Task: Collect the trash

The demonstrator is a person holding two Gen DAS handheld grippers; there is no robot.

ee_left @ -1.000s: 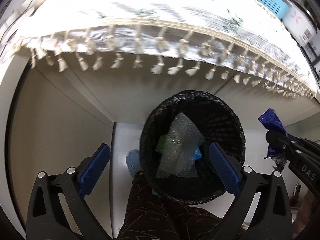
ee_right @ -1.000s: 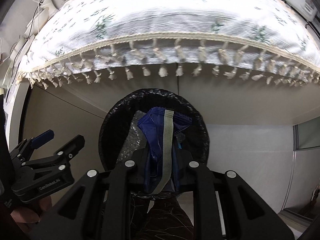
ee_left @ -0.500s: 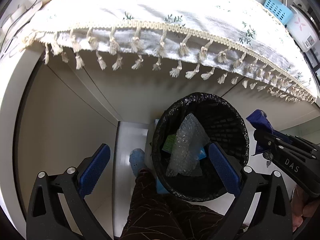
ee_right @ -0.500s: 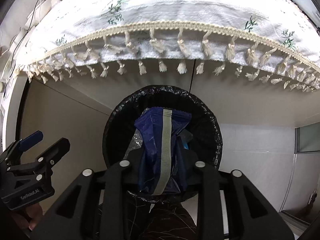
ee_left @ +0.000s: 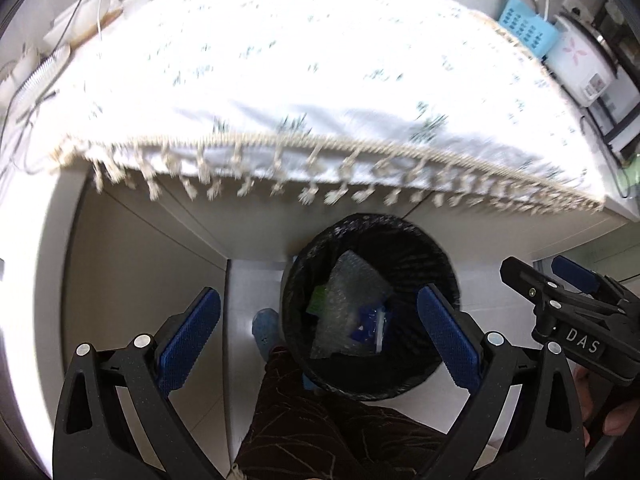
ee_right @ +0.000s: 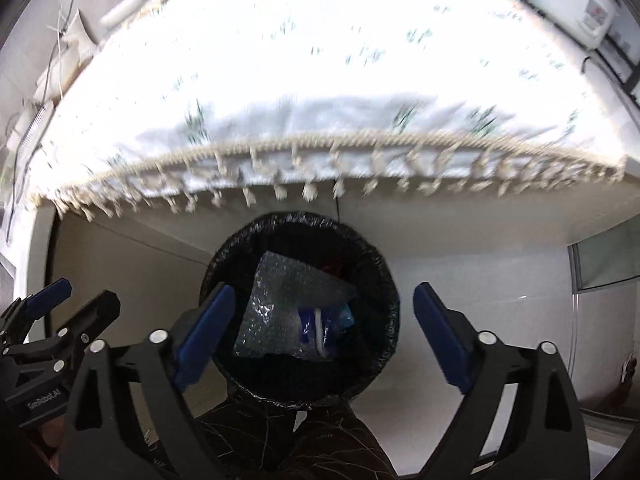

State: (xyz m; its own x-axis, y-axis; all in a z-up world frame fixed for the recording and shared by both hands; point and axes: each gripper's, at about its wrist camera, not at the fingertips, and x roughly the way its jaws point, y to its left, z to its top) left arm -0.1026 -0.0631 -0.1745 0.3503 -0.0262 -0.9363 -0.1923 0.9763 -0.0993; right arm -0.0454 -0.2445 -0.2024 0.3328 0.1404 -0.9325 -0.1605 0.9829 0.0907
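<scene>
A black lined trash bin [ee_left: 434, 264] [ee_right: 372, 264] stands on the floor below the table edge. Inside lie bubble wrap [ee_left: 352, 284] [ee_right: 288, 296], a green scrap [ee_left: 318, 298] and a blue wrapper [ee_left: 366, 326] [ee_right: 316, 326]. My left gripper [ee_left: 318, 338] is open and empty above the bin's near side; it also shows in the right wrist view [ee_right: 68, 300]. My right gripper [ee_right: 320, 332] is open and empty over the bin; it also shows in the left wrist view [ee_left: 560, 276].
A white floral tablecloth with tassels [ee_left: 304, 92] [ee_right: 320, 92] covers the table above the bin. A blue basket [ee_left: 528, 32] and a white appliance [ee_left: 580, 64] stand at the far right. My dark trouser leg [ee_left: 320, 420] and blue shoe [ee_left: 264, 328] are beside the bin.
My right gripper opened and the blue wrapper dropped into the bin. Both grippers rose, so more of the tabletop shows.
</scene>
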